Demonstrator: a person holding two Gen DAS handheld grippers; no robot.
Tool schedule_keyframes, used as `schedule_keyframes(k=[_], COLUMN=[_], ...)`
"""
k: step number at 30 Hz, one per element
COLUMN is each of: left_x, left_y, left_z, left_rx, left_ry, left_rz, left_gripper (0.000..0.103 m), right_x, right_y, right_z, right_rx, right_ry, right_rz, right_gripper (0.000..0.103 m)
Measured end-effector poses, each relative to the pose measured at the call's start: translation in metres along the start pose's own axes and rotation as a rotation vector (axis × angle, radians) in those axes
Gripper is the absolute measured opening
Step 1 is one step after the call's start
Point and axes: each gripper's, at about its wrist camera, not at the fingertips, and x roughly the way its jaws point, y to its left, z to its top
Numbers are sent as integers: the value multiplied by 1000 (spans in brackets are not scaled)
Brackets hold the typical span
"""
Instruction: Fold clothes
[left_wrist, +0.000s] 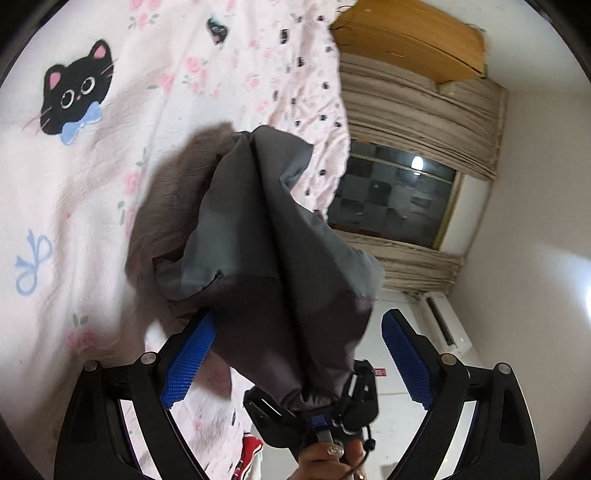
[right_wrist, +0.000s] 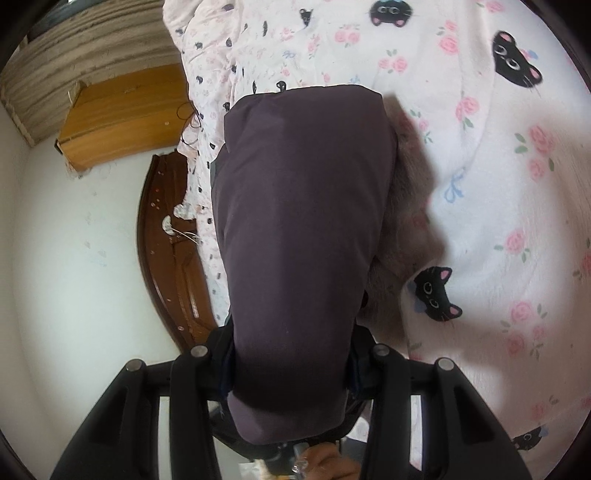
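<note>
Left hand-held gripper (left_wrist: 295, 354) stands wide open around the dark garment (left_wrist: 266, 236); right hand-held gripper (right_wrist: 290, 369) clamps the same garment above the bed (right_wrist: 498, 221)

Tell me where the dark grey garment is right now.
The dark grey garment hangs bunched in mid-frame of both wrist views, gripped by the right gripper, above the cat-print bedsheet.

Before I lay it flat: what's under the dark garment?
Under the dark garment lies the pink cat-print bedsheet, with the garment's shadow on it. Whatever lies directly beneath the cloth is covered.
</note>
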Motion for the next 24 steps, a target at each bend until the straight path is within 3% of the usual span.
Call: schedule_keyframes(k=[6, 10, 14, 18, 24], left_x=[-23, -40, -33, -26, -9], left_y=[-12, -38, -52, -51, -19], left_z=[11, 12, 8, -16, -44], left_rx=[59, 171, 197, 209, 53], left_ry=[-15, -51, -3, 34, 4], left_rz=[65, 121, 144, 176, 94], left_gripper=[89, 89, 89, 89, 89], right_x=[2, 0, 1, -2, -3], right_y=[1, -9, -17, -17, -5], right_z=[1, 3, 5, 6, 5], right_rx=[-132, -195, -193, -91, -31], right_ry=[48, 70, 78, 72, 51], right_rz=[-144, -210, -198, -89, -41], right_gripper=[44, 44, 44, 44, 44])
